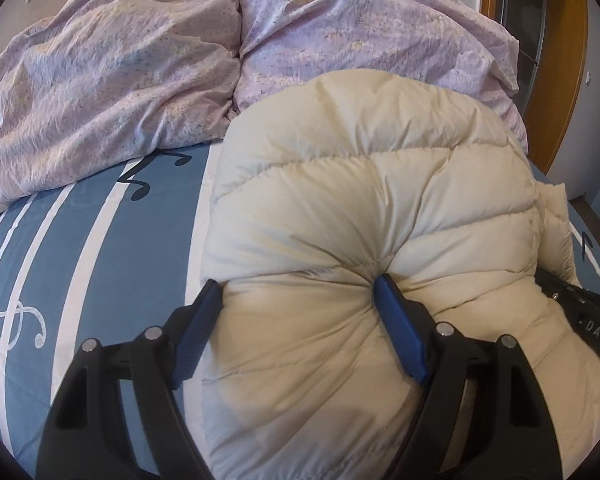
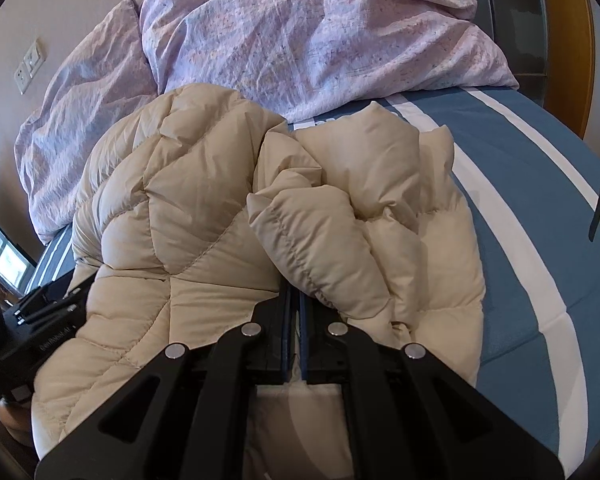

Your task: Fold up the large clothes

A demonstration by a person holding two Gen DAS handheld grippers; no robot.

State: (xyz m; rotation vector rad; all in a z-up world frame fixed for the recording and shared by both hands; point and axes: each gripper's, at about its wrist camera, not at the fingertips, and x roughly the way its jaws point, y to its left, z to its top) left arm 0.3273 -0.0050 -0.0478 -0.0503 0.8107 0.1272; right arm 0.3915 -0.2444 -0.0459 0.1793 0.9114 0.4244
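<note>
The cream down jacket (image 1: 360,240) lies bunched on the bed (image 1: 100,240), just in front of the lilac duvet (image 1: 112,80), and both tools are on it. The left hand-held gripper (image 1: 300,300) stands spread wide, one blue finger (image 1: 400,328) dug into a quilted seam and the other at the jacket's outer edge, straddling a fat bulge of padding without pinching it. The right hand-held gripper (image 2: 294,312) is clamped nearly together, a thin sliver of pale fabric between its jaws, right under the jacket's rumpled sleeve (image 2: 320,240).

Here's the danger: that shell looks slick and puffy. If the left one closes on the bulge, I'd expect air to squeeze out and the fabric to slide free. The right grip looks thin; a pull could strip it and let the fold spring back.

Around the jacket: the duvet heaped directly beyond it, crowding any forward fold, and striped blue sheet to either side. A wall socket (image 2: 28,68) sits far beyond the duvet.
</note>
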